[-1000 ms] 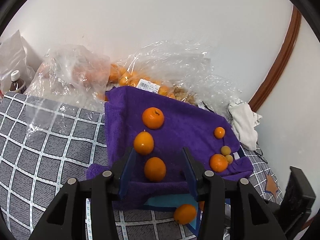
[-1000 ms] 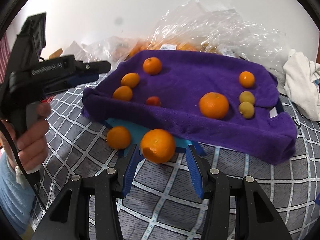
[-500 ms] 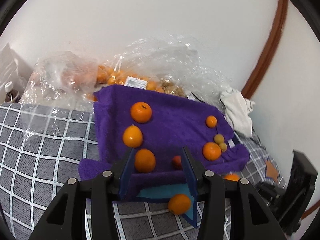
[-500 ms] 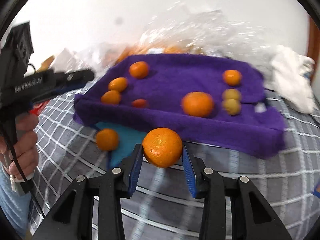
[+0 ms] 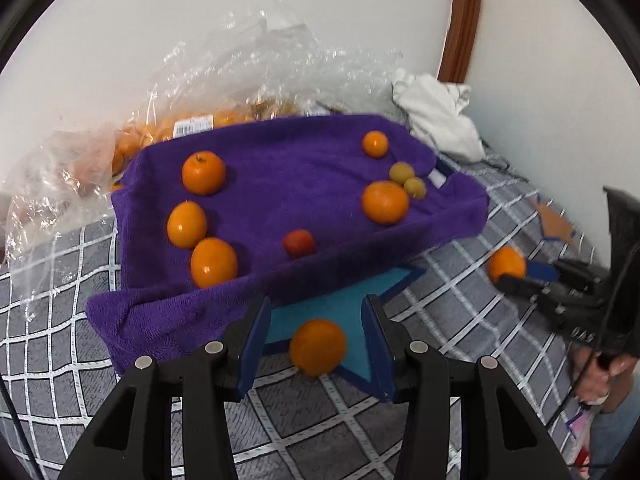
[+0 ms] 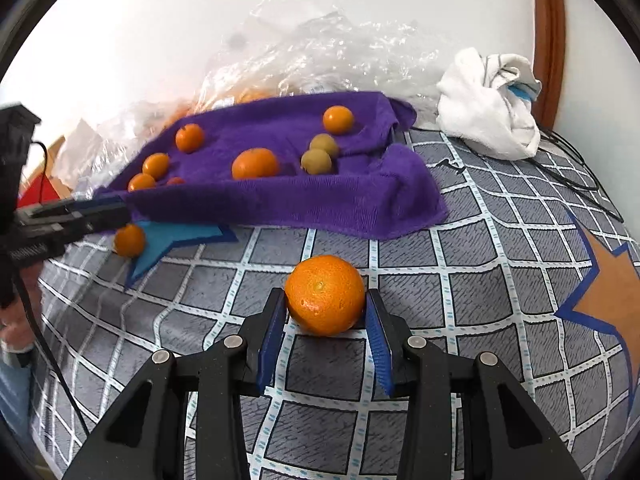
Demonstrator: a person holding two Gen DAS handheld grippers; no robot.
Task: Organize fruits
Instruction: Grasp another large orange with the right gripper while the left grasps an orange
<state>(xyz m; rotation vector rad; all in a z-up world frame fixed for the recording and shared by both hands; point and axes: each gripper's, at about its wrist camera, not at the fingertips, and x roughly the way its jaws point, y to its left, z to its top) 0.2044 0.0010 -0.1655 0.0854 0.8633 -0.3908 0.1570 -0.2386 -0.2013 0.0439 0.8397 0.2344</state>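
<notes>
My right gripper is shut on a large orange and holds it over the checked bedcover, in front of the purple towel. It also shows in the left wrist view. My left gripper is open, its fingers on either side of a small orange that lies on the blue star patch by the towel's front edge. This orange also shows in the right wrist view. On the towel lie several oranges, a small red fruit and two green fruits.
Clear plastic bags with more oranges lie behind the towel against the wall. A crumpled white cloth sits at the back right beside a brown door frame. A black cable runs across the bedcover on the right.
My right gripper closed on the large orange and carried it right, away from the towel. My left gripper swung right and down, so the small orange on the star patch now sits between its fingers.
</notes>
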